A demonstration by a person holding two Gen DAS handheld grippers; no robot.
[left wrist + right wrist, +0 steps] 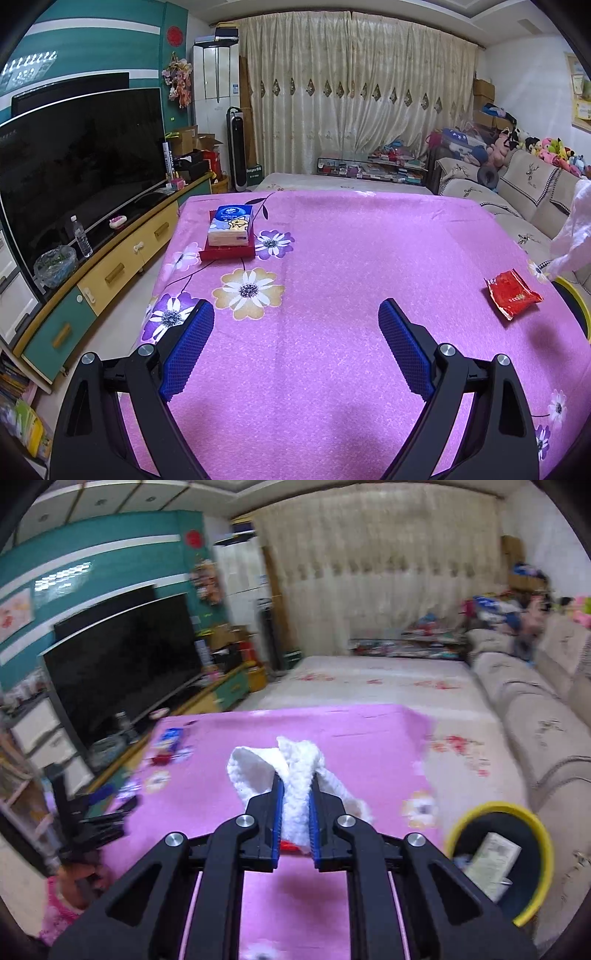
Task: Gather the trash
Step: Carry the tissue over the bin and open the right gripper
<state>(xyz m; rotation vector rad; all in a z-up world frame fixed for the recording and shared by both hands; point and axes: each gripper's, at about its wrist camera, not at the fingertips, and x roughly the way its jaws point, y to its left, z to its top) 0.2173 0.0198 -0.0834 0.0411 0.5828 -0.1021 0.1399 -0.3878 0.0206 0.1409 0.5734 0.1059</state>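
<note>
My right gripper (pixel 295 786) is shut on a crumpled white tissue (pixel 295 768) and holds it above the pink flowered tablecloth (pixel 332 731). The same tissue (pixel 570 236) shows at the right edge of the left wrist view. A yellow-rimmed dark trash bin (pixel 495 856) stands off the table's right side with paper inside; its rim (pixel 574 295) shows in the left wrist view. A red snack wrapper (pixel 513 293) lies on the cloth near the right edge. My left gripper (pixel 295 317) is open and empty over the table's near middle.
A tissue pack on a red tray (pixel 229 232) sits at the table's far left. A TV (pixel 81 155) on a low cabinet (pixel 122 266) stands left. A beige sofa (pixel 517 199) runs along the right.
</note>
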